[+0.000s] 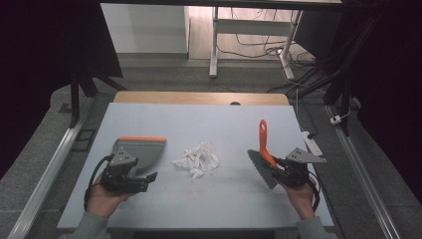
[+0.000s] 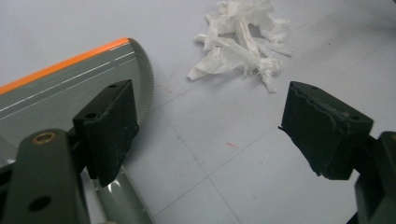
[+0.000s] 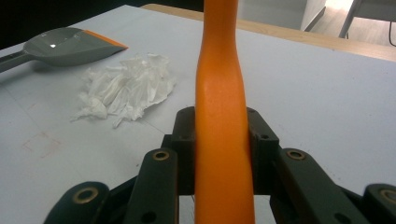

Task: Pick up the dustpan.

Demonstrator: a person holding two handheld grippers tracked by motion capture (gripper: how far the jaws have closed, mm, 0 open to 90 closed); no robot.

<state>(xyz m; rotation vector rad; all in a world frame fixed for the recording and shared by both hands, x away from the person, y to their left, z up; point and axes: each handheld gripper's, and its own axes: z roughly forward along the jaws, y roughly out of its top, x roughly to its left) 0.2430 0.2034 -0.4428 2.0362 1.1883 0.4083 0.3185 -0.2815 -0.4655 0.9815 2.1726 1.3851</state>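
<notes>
Jaws of left gripper (image 2: 205, 135) parted, right gripper (image 3: 223, 140) clamping brush handle (image 3: 222, 107), bristles (image 1: 262, 168) seen from above.

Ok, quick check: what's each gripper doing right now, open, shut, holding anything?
Left gripper: open, nothing between its jaws; the dustpan lies beside it.
Right gripper: shut on the brush handle.

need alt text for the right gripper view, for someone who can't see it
The right claw is shut on the orange brush handle, which rises up the middle of the picture. Behind it, on the pale table, a heap of torn white paper lies in front of a grey dustpan with an orange edge.
</notes>
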